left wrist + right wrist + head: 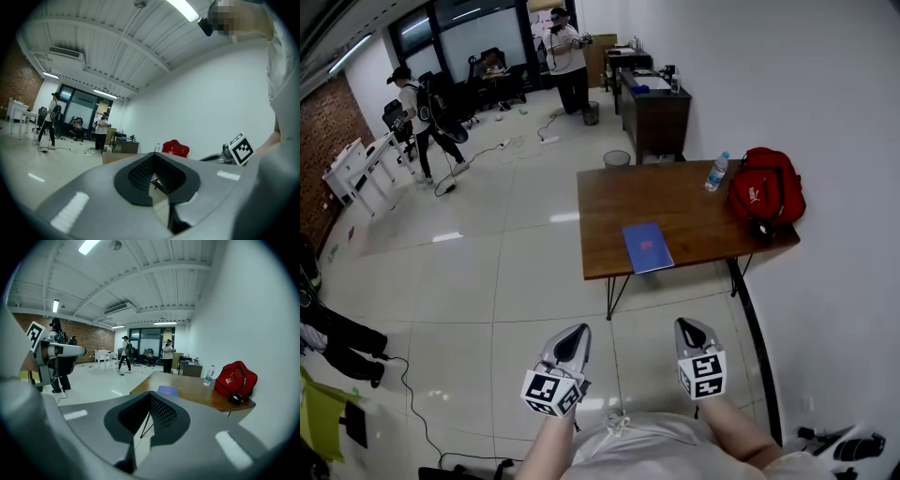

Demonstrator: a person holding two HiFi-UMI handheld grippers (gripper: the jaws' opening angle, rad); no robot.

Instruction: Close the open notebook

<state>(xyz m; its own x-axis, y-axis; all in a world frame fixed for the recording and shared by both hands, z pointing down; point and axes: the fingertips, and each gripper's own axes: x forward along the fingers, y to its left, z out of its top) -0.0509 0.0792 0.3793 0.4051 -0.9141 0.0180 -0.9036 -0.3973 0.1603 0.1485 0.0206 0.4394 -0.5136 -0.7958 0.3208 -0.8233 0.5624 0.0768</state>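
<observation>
while the person stands back from the desk [614, 202], well apart from it, the notebook [647, 247] lies flat on the wooden top by the near long edge, about midway along that edge. it shows a blue cover with a small reddish mark and looks shut rather than spread open. its long axis runs across the desk's width, from the near edge toward the far one, with the far end leaning a little to the left in the head view; its near short side sits right at the desk's edge.

at the desk's right end, by the wall, a red bag [766, 186] rests near the corner with a water bottle [716, 172] just beside it – both well apart from the notebook.

the left gripper [574, 336] and the right gripper [691, 328] are held side by side low in the head view, over the tiled floor, short of the desk and pointing toward it. both forearms reach forward from the body. each claw has its jaws brought together at the tips, with nothing between them – neither has hold of anything.
</observation>
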